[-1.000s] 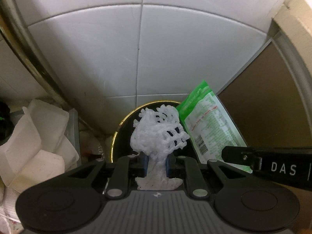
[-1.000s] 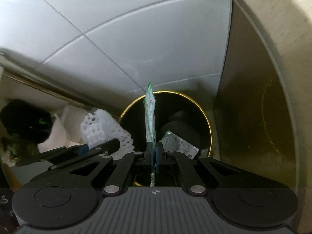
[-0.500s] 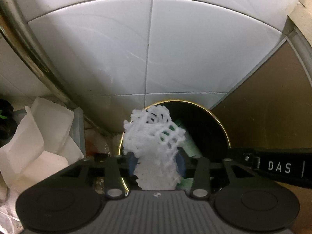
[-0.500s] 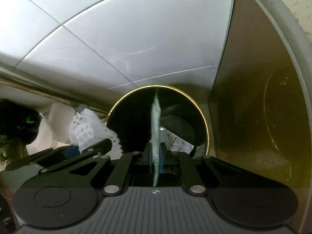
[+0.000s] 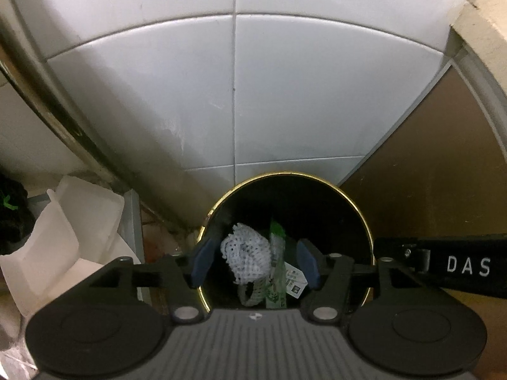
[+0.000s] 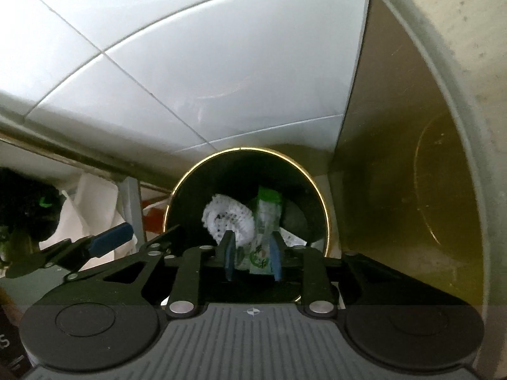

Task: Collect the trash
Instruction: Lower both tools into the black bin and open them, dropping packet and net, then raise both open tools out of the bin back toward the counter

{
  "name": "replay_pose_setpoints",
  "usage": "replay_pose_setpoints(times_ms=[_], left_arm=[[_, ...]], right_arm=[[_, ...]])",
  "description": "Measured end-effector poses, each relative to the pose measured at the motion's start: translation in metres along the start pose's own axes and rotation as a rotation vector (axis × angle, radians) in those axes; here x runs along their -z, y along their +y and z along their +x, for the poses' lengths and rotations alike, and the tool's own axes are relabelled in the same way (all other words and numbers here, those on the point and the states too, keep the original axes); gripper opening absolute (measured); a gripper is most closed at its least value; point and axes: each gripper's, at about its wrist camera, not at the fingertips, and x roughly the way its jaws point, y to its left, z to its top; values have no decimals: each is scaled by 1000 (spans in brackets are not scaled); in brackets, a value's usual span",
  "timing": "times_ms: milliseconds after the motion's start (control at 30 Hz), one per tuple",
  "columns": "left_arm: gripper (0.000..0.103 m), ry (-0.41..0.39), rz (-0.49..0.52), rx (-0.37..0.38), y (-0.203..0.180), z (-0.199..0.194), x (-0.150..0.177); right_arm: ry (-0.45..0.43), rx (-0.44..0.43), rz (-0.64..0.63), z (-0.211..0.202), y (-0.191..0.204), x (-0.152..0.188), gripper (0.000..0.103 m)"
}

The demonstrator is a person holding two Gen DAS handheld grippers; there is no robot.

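A round black bin with a gold rim [image 5: 345,191] [image 6: 304,169] stands on the white tiled floor, right below both grippers. Inside it lie a white foam net [image 5: 245,258] [image 6: 228,218] and a green snack wrapper [image 5: 276,277] [image 6: 267,218]. My left gripper [image 5: 253,264] hangs over the bin mouth, its jaws opening wide, blue pads clear of the net. My right gripper [image 6: 252,258] is beside it with its jaws opening too; the wrapper shows between its pads but sits down in the bin, untouched.
White foam boxes [image 5: 66,240] and a dark heap [image 5: 12,218] crowd the left side beside a metal rail [image 5: 63,126]. A brown glossy panel [image 5: 427,174] [image 6: 396,158] and a pale curved frame [image 6: 459,63] close off the right.
The left gripper let go of the foam net and the right gripper let go of the green wrapper; both fell into the bin. Both sets of jaws have spread apart.
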Motion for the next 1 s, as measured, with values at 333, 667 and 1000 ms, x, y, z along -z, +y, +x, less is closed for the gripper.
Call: replay_pose_setpoints(times_ms=[333, 667, 1000], left_arm=[[52, -91, 20, -10, 0, -31, 1], [53, -182, 21, 11, 4, -74, 6], [53, -288, 60, 43, 1, -123, 13]], right_arm=[[-79, 19, 9, -28, 4, 9, 39], [-185, 17, 0, -67, 9, 27, 45], [-333, 32, -22, -121, 14, 48, 50]])
